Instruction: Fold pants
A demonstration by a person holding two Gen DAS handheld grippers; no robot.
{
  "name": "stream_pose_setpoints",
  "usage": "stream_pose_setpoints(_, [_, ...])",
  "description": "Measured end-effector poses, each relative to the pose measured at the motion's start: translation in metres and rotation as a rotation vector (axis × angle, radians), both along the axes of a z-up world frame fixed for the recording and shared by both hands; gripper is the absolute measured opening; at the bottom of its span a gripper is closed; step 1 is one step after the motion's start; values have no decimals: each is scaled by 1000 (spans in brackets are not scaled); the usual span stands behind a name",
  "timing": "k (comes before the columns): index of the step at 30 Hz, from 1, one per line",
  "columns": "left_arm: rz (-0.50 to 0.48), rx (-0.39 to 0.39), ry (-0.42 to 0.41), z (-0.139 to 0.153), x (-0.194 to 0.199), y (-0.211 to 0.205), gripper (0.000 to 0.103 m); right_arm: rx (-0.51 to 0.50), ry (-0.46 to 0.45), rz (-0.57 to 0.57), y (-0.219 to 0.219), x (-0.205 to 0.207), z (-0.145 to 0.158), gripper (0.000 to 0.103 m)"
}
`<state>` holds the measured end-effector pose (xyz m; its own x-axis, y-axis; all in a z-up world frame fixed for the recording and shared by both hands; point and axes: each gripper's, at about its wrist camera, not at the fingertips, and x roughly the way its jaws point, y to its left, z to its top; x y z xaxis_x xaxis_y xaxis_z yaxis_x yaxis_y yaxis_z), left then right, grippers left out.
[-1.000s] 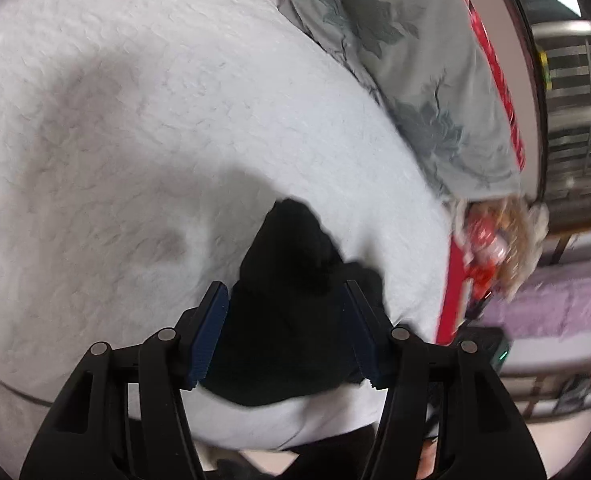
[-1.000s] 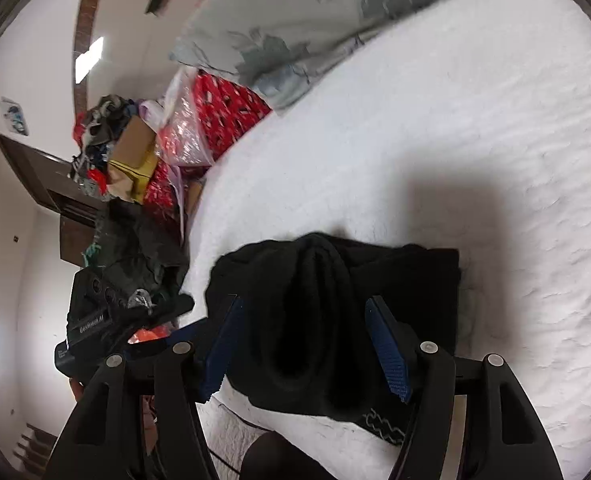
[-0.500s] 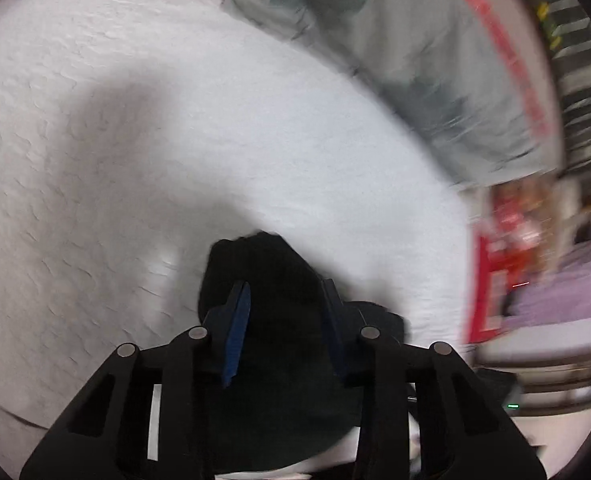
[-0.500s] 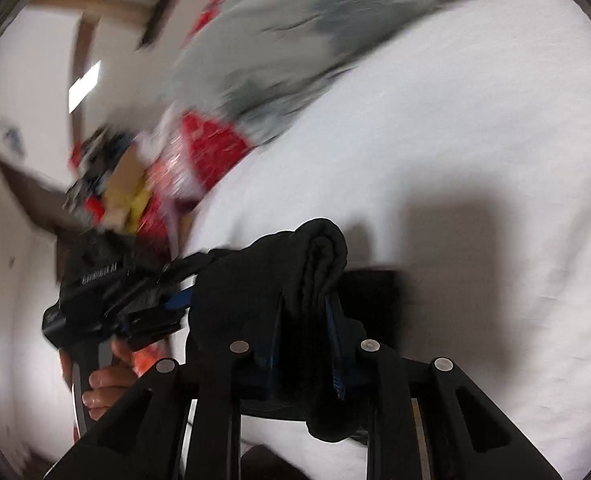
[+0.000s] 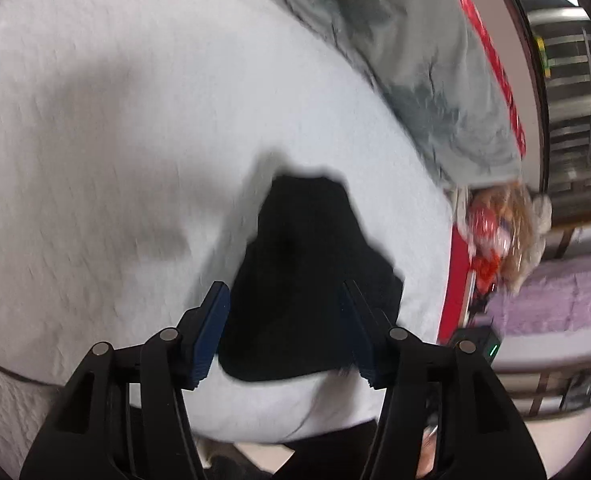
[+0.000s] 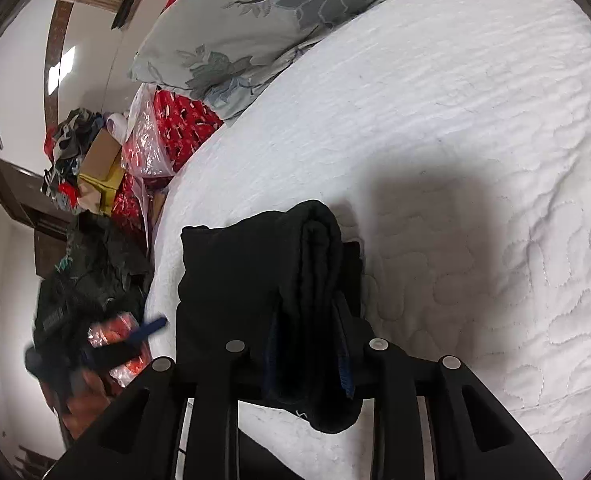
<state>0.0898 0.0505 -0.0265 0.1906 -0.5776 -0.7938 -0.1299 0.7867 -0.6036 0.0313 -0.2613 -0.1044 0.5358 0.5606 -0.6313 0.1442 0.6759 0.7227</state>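
The black pants [image 5: 307,280] lie folded in a thick bundle on the white quilted bed [image 5: 95,160], near its front edge. My left gripper [image 5: 283,332] is open above the bundle, its blue-padded jaws spread to either side and holding nothing. In the right wrist view the pants [image 6: 255,288] are bunched up, and my right gripper [image 6: 307,348] is shut on a thick rolled fold of them, lifting that fold off the bed [image 6: 475,160]. The left gripper [image 6: 135,336] shows blurred at the left, beside the bed.
A grey floral pillow [image 6: 263,28] lies at the bed's far end, also in the left wrist view [image 5: 427,60]. Red bags and a cardboard box [image 6: 103,160] are piled beside the bed. Purple fabric [image 5: 555,304] and shelving stand off its right side.
My left gripper let go of the pants, opened wide and pulled back. My right gripper closed on the rolled fold and keeps its hold.
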Motion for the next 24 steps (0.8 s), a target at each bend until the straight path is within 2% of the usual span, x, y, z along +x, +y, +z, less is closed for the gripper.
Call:
stream_pose_setpoints(2, [-39,38,-3,-11,-7,-13,55,-10,10,2,2,-1,1,32])
stream_pose_setpoints(3, [-52,47,-3,-16,-9,-18,55,-14,15,5,2,-1,1,37])
stream_pose_setpoints(6, [-58,34,52,-35,-14,-27,55,-10,26,5,4,-2,1,46])
stream_pose_setpoints(7, [-45,50,54,-35,-15,-27,54,-8,30,9,5,-3,0,45])
stream_pose_setpoints(8, [-36,55,54,-34,-16,-26,40,-23,37,18,6,-3,0,39])
stream_pose_setpoints(9, [-31,44,57,-30,-16,-26,36,-38,33,27,7,-3,2,23])
stream_pose_setpoints(11, [-22,28,43,-20,-19,-24,32,3,7,19,3,-9,10,23])
stream_pose_setpoints(13, [-40,78,24,-19,-26,-27,31,36,-14,12,1,-15,14,23])
stream_pose_setpoints(15, [-64,156,34,-32,-28,-33,31,5,-2,34,6,-19,8,23])
stream_pose_setpoints(18, [-61,174,23,-39,-29,-37,32,-96,37,66,17,-21,-10,28])
stream_pose_setpoints(20, [-85,168,-6,-30,-33,-37,32,-86,27,56,15,-25,-8,33])
stream_pose_setpoints(21, [-104,165,-16,-24,-35,-35,32,-82,30,53,12,-26,-4,41])
stream_pose_setpoints(24, [-123,131,-85,2,-41,-25,32,-58,-4,44,0,-30,13,43])
